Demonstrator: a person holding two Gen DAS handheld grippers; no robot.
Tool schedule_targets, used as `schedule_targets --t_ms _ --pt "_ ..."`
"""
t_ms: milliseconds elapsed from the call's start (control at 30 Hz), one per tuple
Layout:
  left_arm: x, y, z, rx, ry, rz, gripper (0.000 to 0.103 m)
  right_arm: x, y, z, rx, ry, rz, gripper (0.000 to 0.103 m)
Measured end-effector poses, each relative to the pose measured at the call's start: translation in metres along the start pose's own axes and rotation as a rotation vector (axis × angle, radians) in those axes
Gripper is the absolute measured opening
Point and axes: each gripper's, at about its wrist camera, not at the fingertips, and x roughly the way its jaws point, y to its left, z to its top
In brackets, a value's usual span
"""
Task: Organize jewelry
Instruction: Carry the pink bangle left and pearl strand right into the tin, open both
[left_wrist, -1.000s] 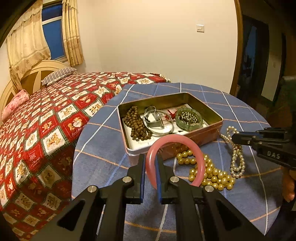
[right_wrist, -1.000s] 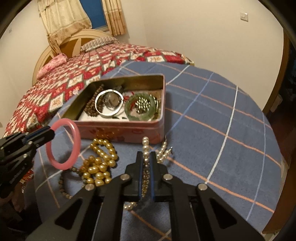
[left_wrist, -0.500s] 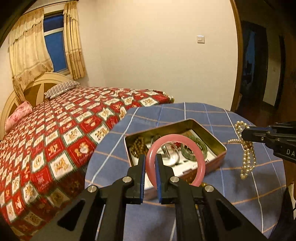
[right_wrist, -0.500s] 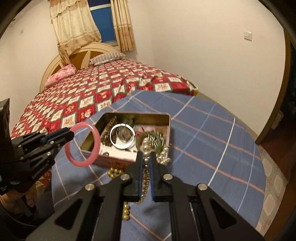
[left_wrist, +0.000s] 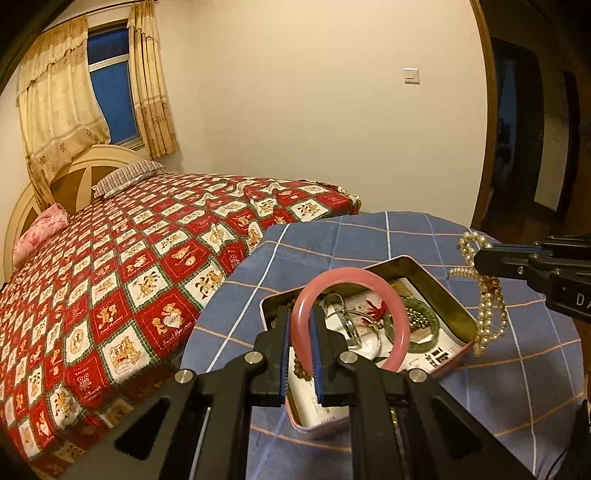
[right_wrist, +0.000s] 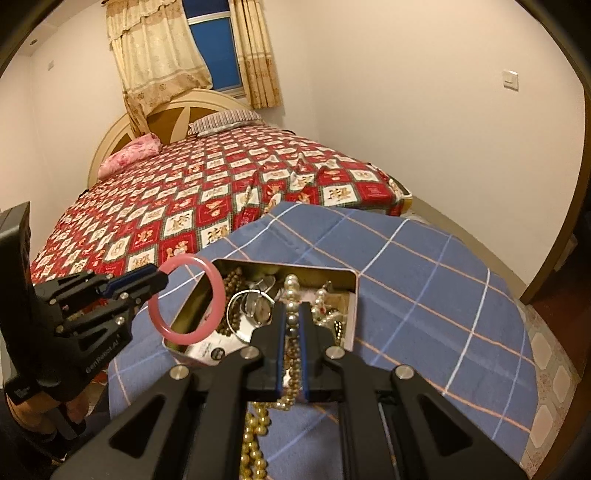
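1. The left gripper (left_wrist: 300, 343) is seen closed tight on the rim of a pink bangle (left_wrist: 391, 291), which is held upright in the air above the near left part of the open tin (left_wrist: 448, 291).
2. The right gripper (right_wrist: 291, 332) is seen with its fingers nearly together, clamped on a white pearl necklace (left_wrist: 487, 314); the strand hangs in loops below the fingers, above the right side of the tin.
3. Inside the tin, a string of brown wooden beads (right_wrist: 236, 280), a clear bangle (right_wrist: 242, 314) and a green bangle (left_wrist: 417, 321) with small metal balls in its ring are already laid on a printed card. These pieces are judged to be sorted.
4. A gold bead necklace (right_wrist: 253, 443) is visible under the right gripper, lying on the blue checked tablecloth (right_wrist: 424, 266) outside the tin. It is judged to be left for later.
5. Neither held piece has yet been released; 2 pieces are in the air and at least 1 is left on the cloth, so the task is judged to be somewhat past halfway.
6. The next move is expected to call for lowering both pieces into free space in the tin without tangling the pearls on the bangles.
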Motion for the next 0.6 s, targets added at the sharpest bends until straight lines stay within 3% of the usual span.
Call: schedule_targets --t_ms 600 --pt "0.037 0.002 0.001 0.010 0.053 0.026 0.009 0.040 -0.005 0.006 -0.010 0.059 -0.005 0.009"
